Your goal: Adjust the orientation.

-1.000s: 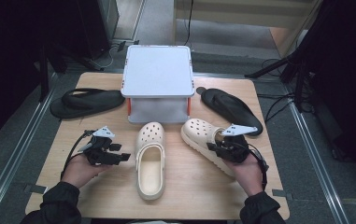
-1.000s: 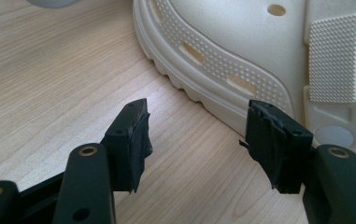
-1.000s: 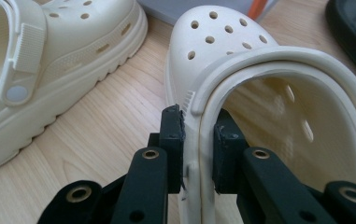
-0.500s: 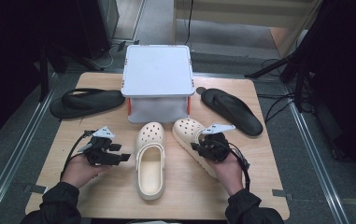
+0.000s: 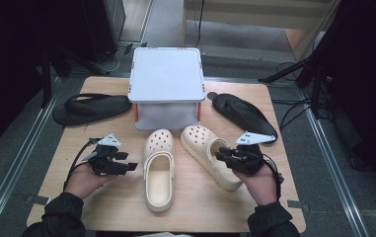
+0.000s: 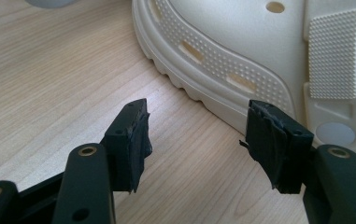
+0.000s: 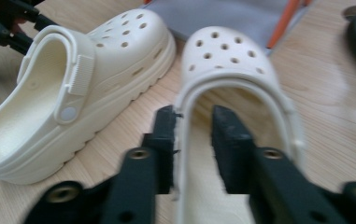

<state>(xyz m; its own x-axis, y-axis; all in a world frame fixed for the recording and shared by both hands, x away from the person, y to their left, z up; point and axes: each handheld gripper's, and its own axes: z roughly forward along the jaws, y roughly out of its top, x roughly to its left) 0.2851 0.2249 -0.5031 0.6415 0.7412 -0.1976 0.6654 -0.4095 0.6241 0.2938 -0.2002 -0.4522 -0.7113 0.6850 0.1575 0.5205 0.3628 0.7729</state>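
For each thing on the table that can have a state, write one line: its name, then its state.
Lidded box: lid on, closed.
Left clog: upright, free, strap forward.
Right clog: upright, side wall between jaws.
Left sandal: lying flat, untouched.
Right sandal: lying flat, untouched.
Left gripper: open, empty.
Right gripper: shut on right clog's wall.

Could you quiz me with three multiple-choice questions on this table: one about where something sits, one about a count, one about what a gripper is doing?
1. Where is the lidded box? A behind the clogs; B on the floor; C in a hand.
2. How many cream clogs lie on the table? A one; B two; C four.
3. The right gripper is: A clear of everything; B astride the right clog side wall; C holding a sandal.

A: the box stands beyond both toes. B: a left clog and a right one. B: one jaw inside, one outside.
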